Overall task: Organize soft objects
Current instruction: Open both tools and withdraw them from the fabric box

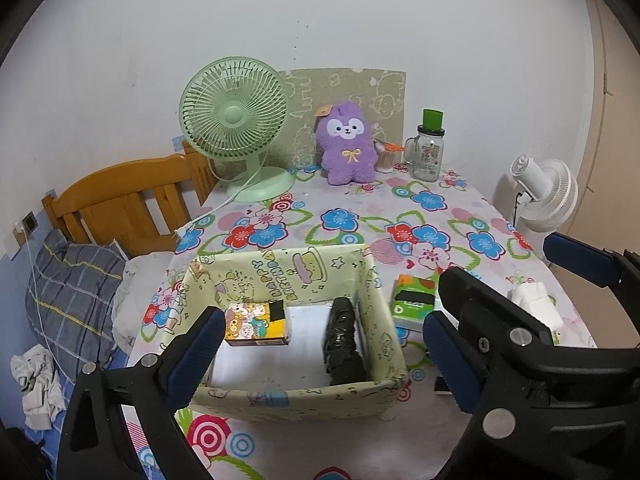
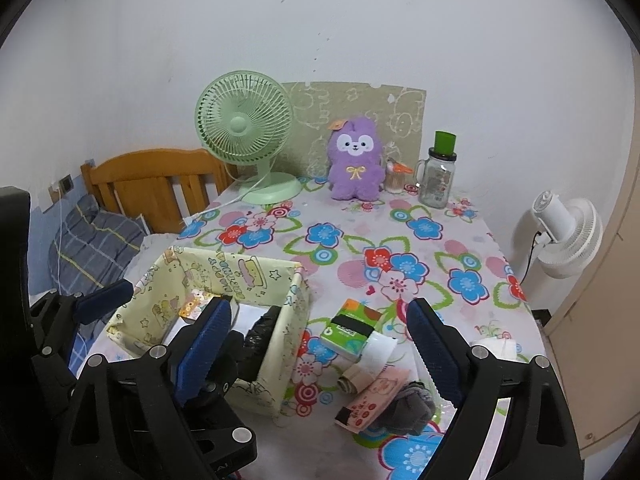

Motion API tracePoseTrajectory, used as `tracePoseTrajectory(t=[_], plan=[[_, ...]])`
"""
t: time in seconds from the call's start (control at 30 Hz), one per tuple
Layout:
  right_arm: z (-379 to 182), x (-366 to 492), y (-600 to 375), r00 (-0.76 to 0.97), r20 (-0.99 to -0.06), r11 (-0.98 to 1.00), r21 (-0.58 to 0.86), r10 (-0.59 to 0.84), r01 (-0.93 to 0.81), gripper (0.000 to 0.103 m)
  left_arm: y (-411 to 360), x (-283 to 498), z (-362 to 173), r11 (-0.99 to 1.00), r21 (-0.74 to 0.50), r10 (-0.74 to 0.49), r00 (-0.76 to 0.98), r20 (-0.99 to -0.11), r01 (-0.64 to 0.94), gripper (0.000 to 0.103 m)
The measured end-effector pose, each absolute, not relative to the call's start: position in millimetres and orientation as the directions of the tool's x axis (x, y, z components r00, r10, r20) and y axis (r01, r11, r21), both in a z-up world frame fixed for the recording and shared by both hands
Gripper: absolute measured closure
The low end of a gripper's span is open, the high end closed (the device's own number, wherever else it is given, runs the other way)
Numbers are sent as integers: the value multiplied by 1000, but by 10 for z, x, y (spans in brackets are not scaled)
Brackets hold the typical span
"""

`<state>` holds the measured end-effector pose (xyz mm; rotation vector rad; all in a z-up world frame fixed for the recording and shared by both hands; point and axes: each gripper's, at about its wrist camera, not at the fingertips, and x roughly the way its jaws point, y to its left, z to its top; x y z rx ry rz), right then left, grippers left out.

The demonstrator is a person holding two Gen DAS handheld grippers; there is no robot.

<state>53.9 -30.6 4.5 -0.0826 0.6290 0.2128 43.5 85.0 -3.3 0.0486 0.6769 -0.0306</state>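
Two packs (image 1: pixel 256 323) in box (image 1: pixel 294 398), one green pack (image 2: pixel 347 330) outside

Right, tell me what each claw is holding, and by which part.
Nothing is held. The left claw is open above the box, and the right claw is open over the loose packs; neither touches anything.

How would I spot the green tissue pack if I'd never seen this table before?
Find the pale yellow cartoon-print box near the front of the flowered tablecloth. Just outside its right wall lies the green tissue pack, flat on the cloth. Unlike the pink pack nearer the camera, it is green and orange with a black band.
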Motion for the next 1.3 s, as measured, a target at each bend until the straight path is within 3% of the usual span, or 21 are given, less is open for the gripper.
tracePoseTrajectory(t=[1.3], plan=[[20,452,-1258,802,-581,980,-32,140,-194,11,-103,428,-114,996,20,-53,774,-632,84,3]])
